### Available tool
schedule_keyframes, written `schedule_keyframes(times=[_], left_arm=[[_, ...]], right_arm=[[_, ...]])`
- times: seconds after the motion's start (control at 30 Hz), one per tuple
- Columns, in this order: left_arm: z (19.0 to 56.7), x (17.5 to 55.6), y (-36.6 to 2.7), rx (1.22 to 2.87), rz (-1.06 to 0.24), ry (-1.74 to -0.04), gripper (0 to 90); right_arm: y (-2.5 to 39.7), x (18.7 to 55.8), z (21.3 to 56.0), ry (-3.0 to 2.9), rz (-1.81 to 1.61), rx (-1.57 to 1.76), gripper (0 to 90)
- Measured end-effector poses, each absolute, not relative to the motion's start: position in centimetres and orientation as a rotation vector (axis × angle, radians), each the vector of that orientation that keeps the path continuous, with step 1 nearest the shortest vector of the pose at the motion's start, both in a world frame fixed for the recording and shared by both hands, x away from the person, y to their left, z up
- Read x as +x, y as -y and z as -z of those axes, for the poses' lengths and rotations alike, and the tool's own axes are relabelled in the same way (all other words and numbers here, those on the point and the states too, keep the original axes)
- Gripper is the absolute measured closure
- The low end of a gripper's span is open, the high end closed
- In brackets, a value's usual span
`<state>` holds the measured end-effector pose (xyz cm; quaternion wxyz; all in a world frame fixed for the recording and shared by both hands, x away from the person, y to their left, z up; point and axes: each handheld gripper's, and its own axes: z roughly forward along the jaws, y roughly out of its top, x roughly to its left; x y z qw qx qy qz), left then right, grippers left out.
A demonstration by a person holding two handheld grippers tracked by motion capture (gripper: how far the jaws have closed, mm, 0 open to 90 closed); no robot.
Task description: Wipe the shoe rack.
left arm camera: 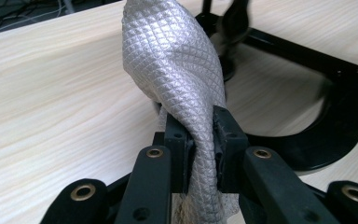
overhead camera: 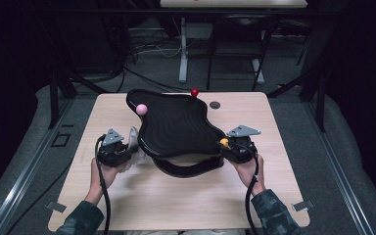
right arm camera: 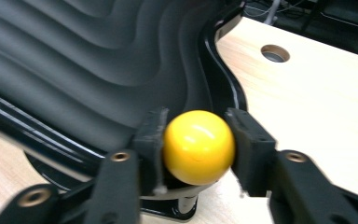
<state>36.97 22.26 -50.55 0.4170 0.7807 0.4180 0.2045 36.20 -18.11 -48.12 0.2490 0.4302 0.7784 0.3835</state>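
On the pale wooden table (overhead camera: 127,196) sits a black, wavy-edged ridged tray on a black frame stand (overhead camera: 176,127), and both hands are working at its near corners. Over at the right gripper (overhead camera: 236,147), the jaws are pressed in on either side of a glossy yellow ball knob (right arm camera: 198,146) at the tray's near right corner — a snug hold, the pads touching the ball on both sides. Across at the left gripper (overhead camera: 120,148), the jaws are nearly closed, pinching a fold of silvery-grey quilted cloth (left arm camera: 177,79) that stands up above the jaws, just beside the tray's near left edge and over the table.

Up the tray we've got a pink ball knob (overhead camera: 141,108) at the far left edge and a red ball knob (overhead camera: 195,92) at the far rim, neither one touched by anything. A small round hole (overhead camera: 215,105) shows in the table beyond the tray.

So where does this stand? My read: the right side is steadying the tray by its yellow knob while the cloth is brought in for wiping. The cloth isn't yet lying on the ridged surface, so the wiping itself looks to be ahead, with the whole black surface left to cover.
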Motion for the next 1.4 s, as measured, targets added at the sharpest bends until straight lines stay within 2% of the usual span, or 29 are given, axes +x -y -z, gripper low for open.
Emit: schedule_keyframes(times=[0.87, 1.2, 1.4], left_arm=[[50.9, 34.9, -24.3, 1.999, -0.517, -1.096, 77.7], [51.1, 33.7, -25.4, 2.017, -0.523, -1.121, 77.4], [51.1, 33.2, -25.9, 2.013, -0.526, -1.137, 77.4]], right_arm=[[20.1, 38.1, 48.4, -2.298, -1.203, 0.93, 60.7], [18.8, 39.2, 48.5, -2.364, -1.25, 0.817, 60.6], [18.4, 39.6, 48.6, -2.323, -1.23, 0.86, 59.9]])
